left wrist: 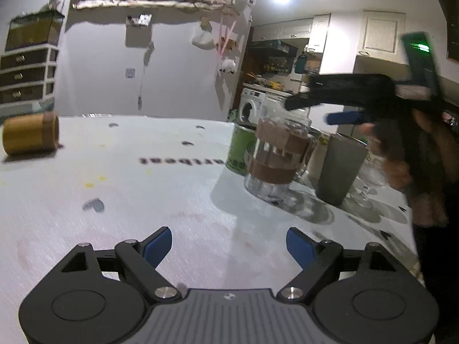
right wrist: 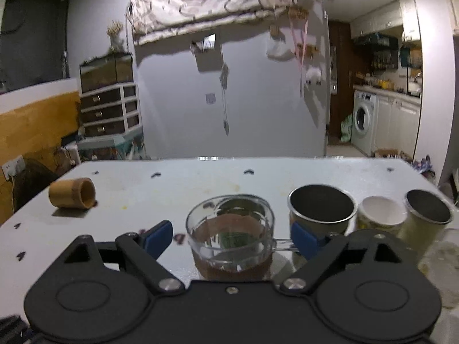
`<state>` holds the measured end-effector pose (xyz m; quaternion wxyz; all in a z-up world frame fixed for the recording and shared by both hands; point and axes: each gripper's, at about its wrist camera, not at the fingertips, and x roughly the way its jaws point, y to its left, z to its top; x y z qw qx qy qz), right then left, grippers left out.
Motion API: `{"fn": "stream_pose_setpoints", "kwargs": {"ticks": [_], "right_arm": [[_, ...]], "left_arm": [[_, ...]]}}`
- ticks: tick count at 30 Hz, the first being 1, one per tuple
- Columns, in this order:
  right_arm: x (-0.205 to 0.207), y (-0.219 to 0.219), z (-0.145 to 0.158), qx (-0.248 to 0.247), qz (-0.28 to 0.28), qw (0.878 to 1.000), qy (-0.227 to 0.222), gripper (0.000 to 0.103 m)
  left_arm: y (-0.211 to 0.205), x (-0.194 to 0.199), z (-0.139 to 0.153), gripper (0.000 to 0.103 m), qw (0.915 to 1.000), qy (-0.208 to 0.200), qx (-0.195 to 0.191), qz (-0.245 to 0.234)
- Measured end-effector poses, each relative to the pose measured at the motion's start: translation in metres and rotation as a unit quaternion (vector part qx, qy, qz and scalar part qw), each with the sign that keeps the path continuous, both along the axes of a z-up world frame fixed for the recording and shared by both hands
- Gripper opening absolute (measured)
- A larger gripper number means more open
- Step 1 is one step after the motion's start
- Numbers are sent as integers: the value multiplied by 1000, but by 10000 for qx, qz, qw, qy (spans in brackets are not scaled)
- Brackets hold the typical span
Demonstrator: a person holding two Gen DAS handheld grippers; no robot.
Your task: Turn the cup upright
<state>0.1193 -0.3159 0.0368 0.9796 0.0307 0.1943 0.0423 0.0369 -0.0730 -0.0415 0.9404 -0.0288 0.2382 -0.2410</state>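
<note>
A clear glass cup with a brown band (right wrist: 231,236) stands upright on the white table (right wrist: 172,189), between the open fingers of my right gripper (right wrist: 231,239), untouched. It also shows in the left wrist view (left wrist: 279,159), with the right gripper (left wrist: 341,109) blurred above it. A bamboo cup (right wrist: 73,197) lies on its side at the table's far left; it shows in the left wrist view too (left wrist: 30,136). My left gripper (left wrist: 229,248) is open and empty, low over the table.
A metal cup (right wrist: 321,210), a white paper cup (right wrist: 380,213) and another metal tumbler (right wrist: 427,218) stand upright to the right of the glass cup. A green can (left wrist: 239,149) and a stemmed glass (left wrist: 365,189) stand behind them.
</note>
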Motion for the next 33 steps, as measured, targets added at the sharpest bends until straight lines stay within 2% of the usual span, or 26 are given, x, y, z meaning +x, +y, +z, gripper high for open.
{"fn": "stream_pose_setpoints", "kwargs": {"ticks": [7,16,18,23,26,33], "right_arm": [[-54,-14,-2,-66,-217,9991,-355,93],[-104,-27,-22,-121,-620,9968,-490,93],[-112,-28,-27,-59,-668,9965,-492,93],[-125,-29,-40,29,-638,9972,-392,95],[-130,-29,-47,23,-721,9968,-347,99],[-140,-23,-55,-125,-833,9960,-292,103]], "left_arm": [[-2,-1,22,90,9994,-221,43,263],[-7,-8,37,91,9976,-367,151,575],[-7,-10,39,95,9971,-396,156,631],[-10,-11,38,97,9952,-362,302,860],[-12,-11,36,103,9948,-325,395,880],[-15,-16,32,103,9937,-314,492,958]]}}
